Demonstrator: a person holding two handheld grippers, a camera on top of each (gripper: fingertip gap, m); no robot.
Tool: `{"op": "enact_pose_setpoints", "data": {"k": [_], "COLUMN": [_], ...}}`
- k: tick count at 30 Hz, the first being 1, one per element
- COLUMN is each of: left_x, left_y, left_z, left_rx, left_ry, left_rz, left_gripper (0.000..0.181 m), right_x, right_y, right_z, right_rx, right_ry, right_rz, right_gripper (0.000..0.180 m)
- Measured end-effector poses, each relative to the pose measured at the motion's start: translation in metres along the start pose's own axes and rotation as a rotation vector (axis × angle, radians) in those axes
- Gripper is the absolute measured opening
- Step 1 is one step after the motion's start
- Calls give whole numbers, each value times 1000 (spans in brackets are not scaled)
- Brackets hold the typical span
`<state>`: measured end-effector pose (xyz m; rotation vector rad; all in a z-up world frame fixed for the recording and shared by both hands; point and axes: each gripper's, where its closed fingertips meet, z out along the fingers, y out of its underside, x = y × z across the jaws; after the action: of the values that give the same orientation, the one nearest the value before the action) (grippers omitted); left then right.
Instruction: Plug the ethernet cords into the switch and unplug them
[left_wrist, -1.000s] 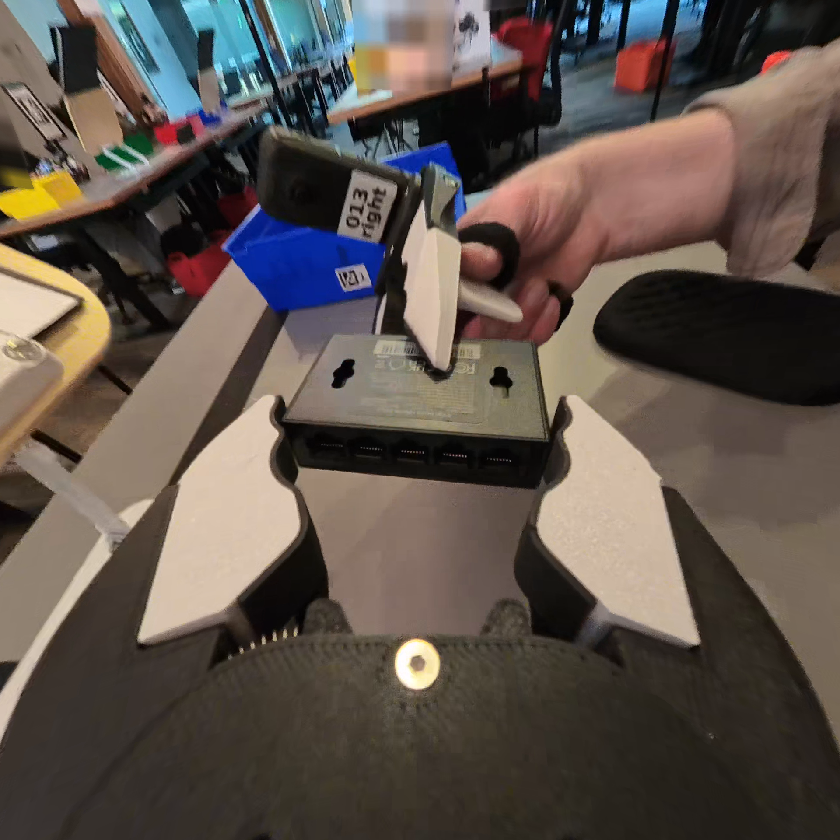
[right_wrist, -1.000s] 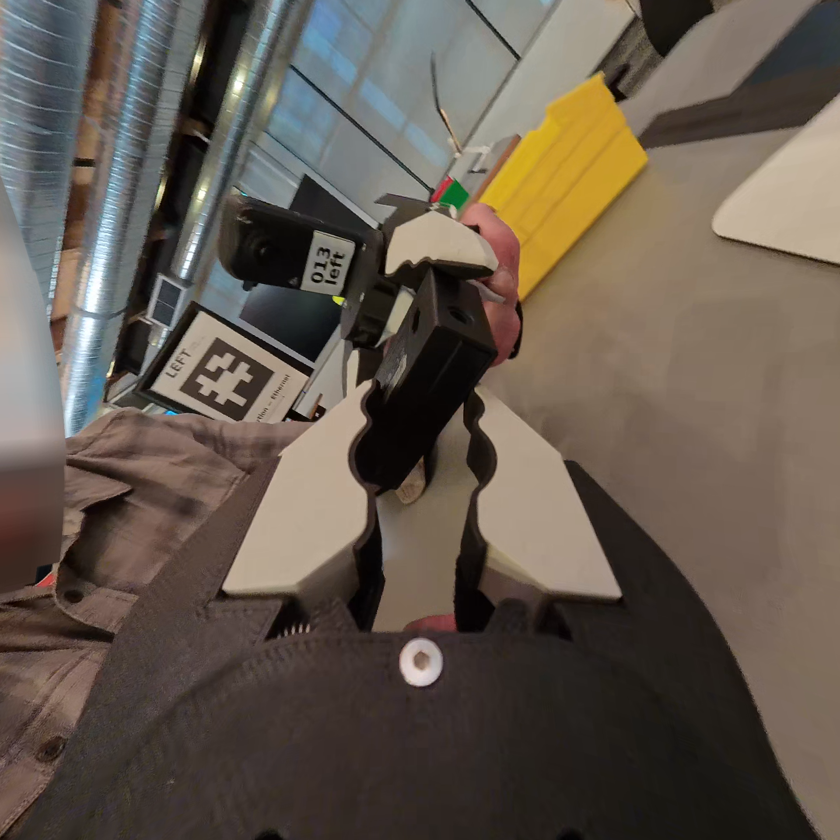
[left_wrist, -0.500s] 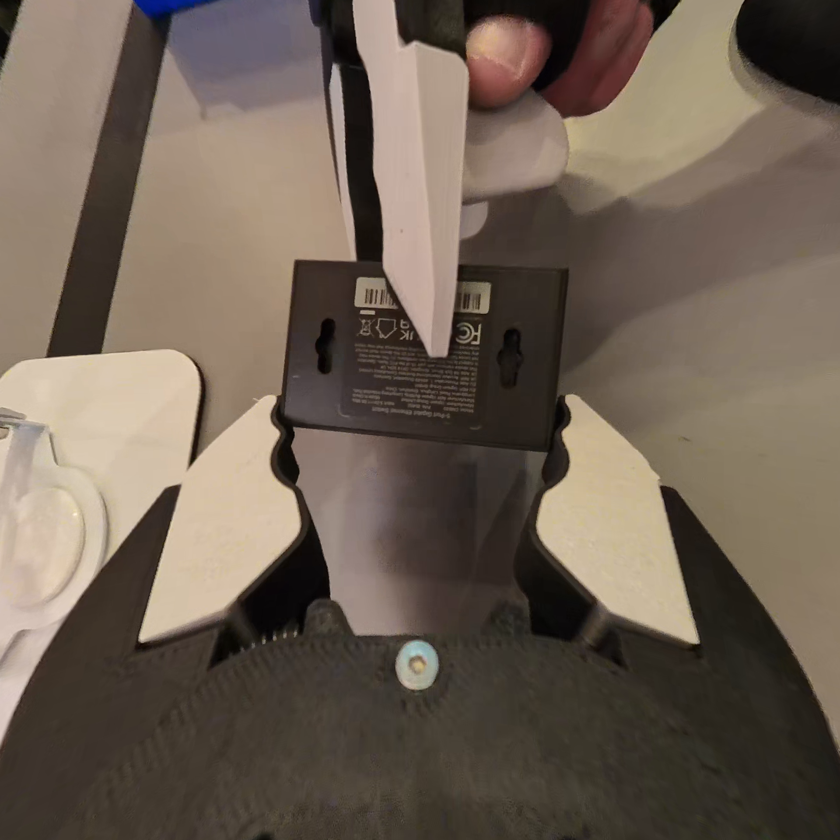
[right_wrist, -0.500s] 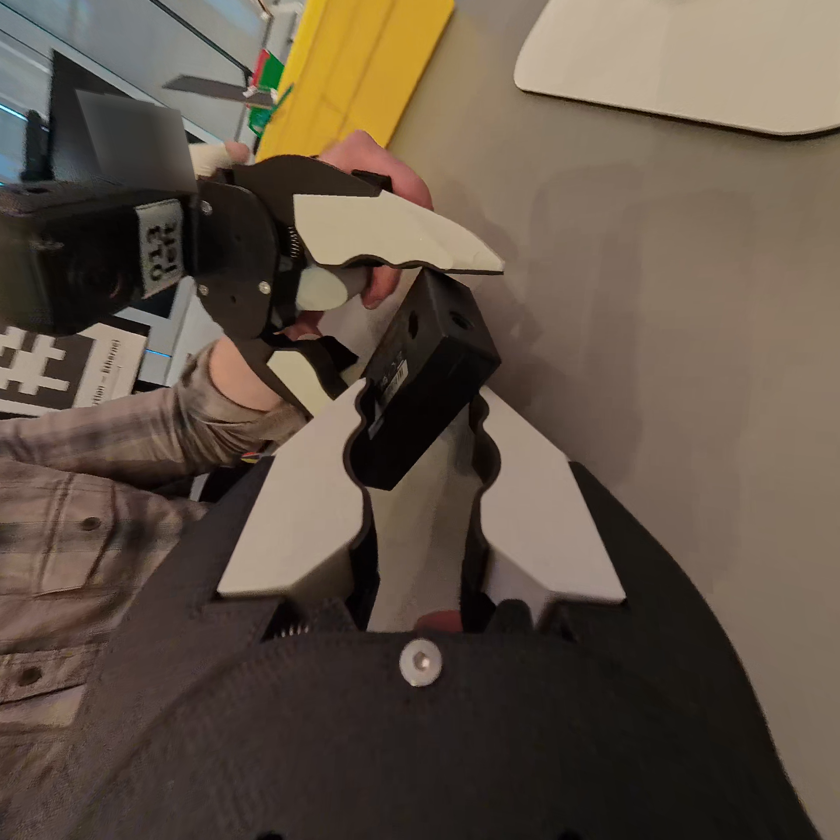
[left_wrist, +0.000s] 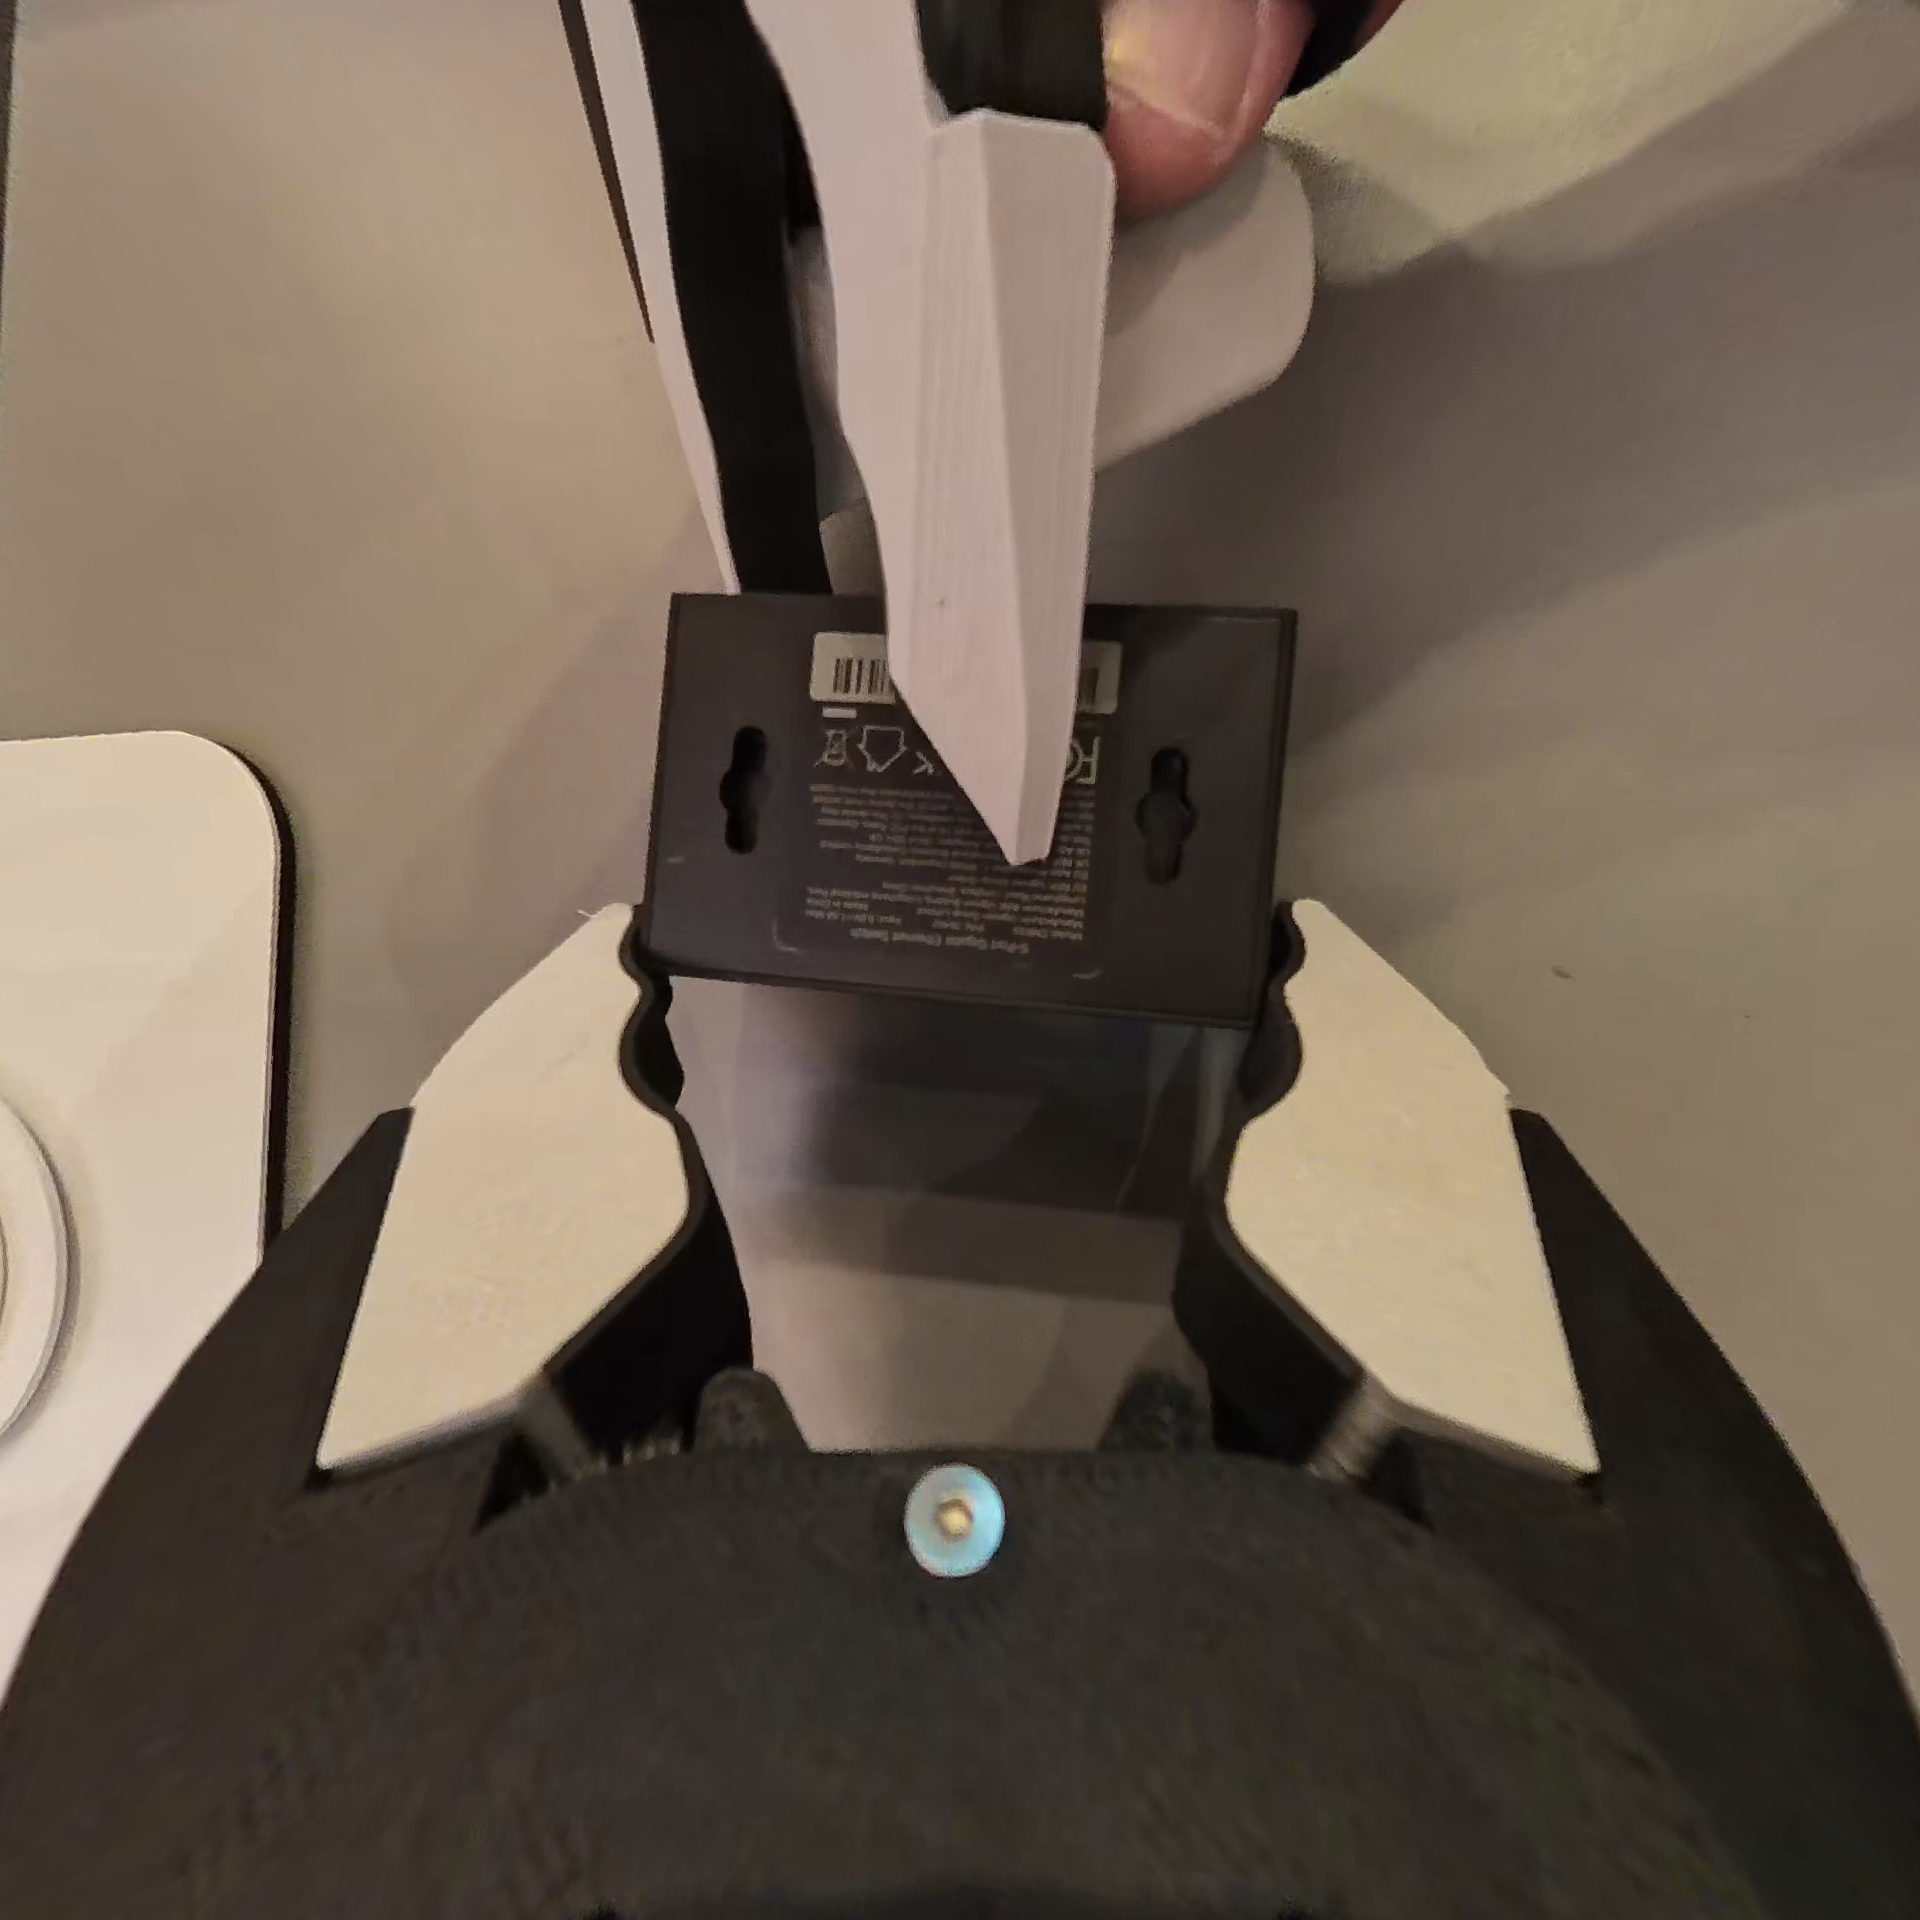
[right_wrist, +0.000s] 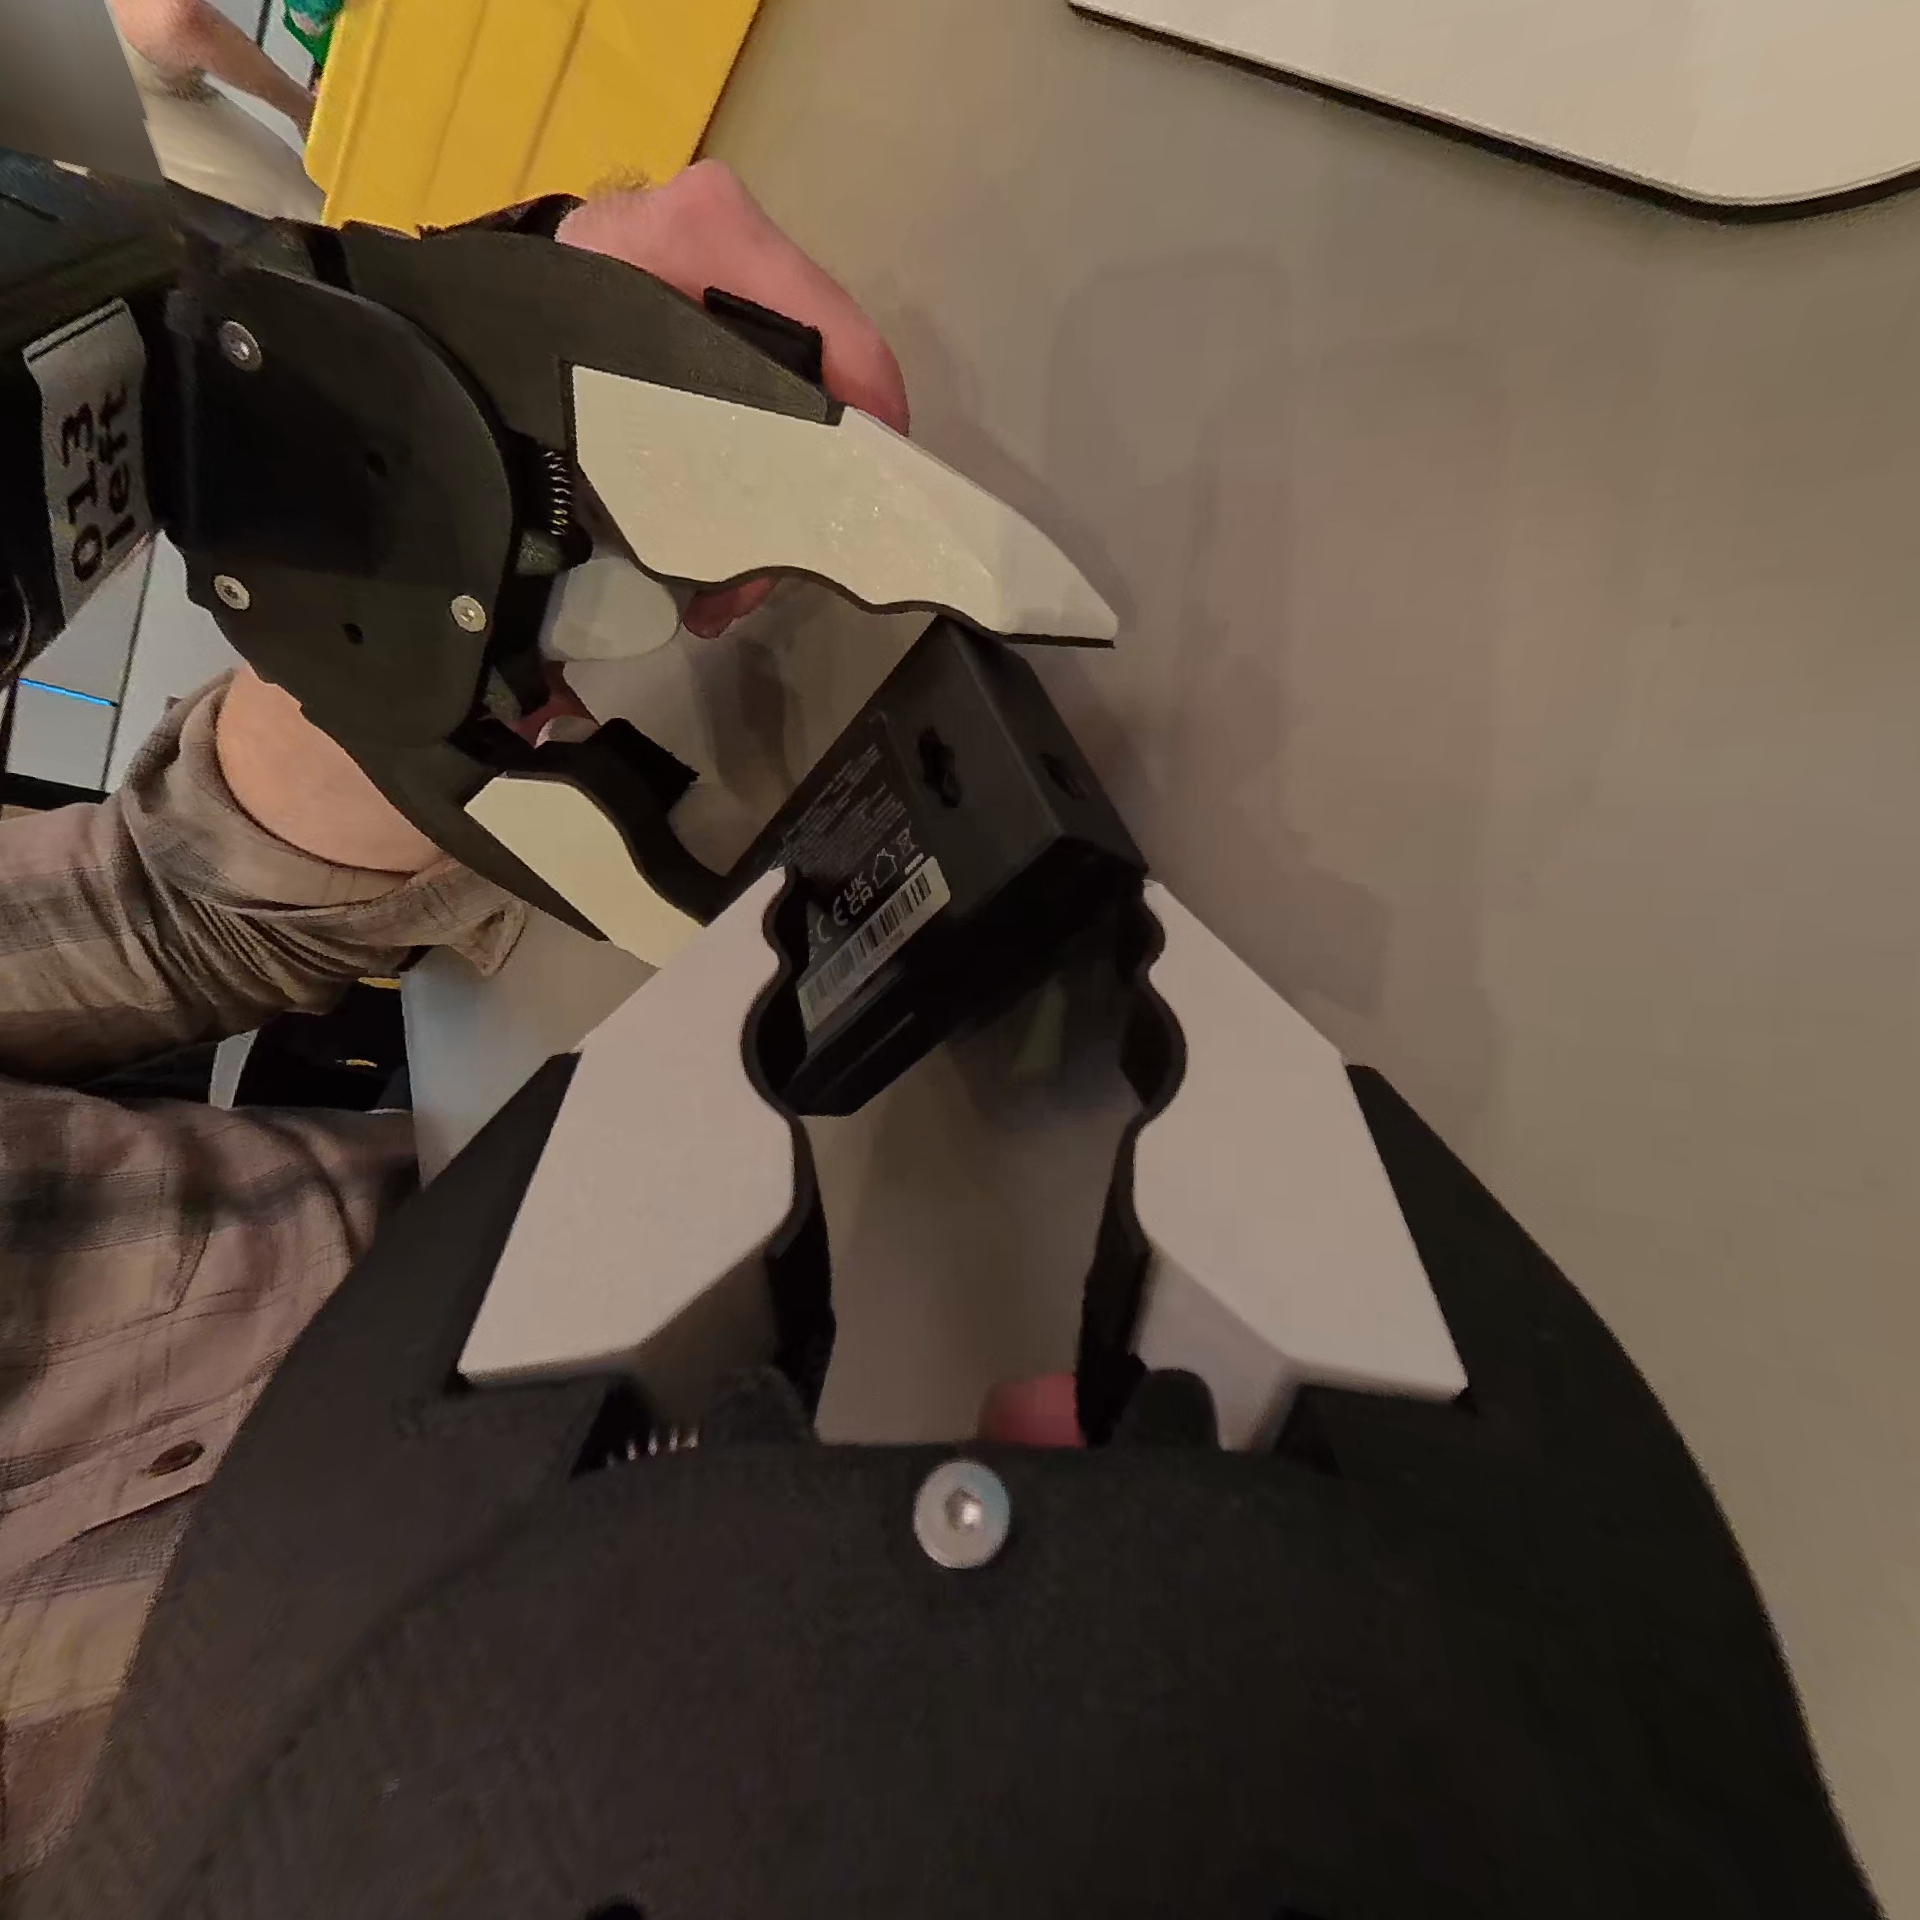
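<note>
I am holding the switch (left_wrist: 966, 831) between both grippers, clear of the grey table (left_wrist: 312, 416), underside up toward the left camera. My left gripper (left_wrist: 956, 966) is spread wide, and its two fingertips are pinching the switch's short ends at the near edge. I judge this wide grip is there to stop the box from twisting. In the left view the ports are out of sight, because the switch is tipped with its labelled bottom facing me.

My right gripper (right_wrist: 961, 935) is coming in from the far side, opposite the left one. It is about half closed, and its fingers are clamping the switch through its thickness, one finger on the labelled face and one underneath. In the left view that upper finger (left_wrist: 987, 520) is lying across the label. Two grips at right angles give me control for turning the box over, which I judge is the step in hand.

No cords are showing in either view, so I judge that plugging is not yet begun. A white board (left_wrist: 125, 935) is lying on the table to the left of my left gripper, and a yellow bin (right_wrist: 520, 94) is sitting beyond it.
</note>
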<state>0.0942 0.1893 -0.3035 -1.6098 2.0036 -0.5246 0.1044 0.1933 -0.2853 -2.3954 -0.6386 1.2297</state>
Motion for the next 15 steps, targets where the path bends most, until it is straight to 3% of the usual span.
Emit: {"op": "enact_pose_setpoints", "data": {"k": [7,15], "left_x": [5,9], "left_y": [0,-2], "left_z": [2,3], "left_rx": [-35,-65], "left_ry": [28,37], "left_rz": [-11,-16], "left_gripper": [107,106], "right_x": [2,3], "right_y": [4,16], "right_z": [-5,-9], "right_rx": [-13,-67], "right_ry": [32,78], "right_rz": [-4,-52], "right_gripper": [58,46]}}
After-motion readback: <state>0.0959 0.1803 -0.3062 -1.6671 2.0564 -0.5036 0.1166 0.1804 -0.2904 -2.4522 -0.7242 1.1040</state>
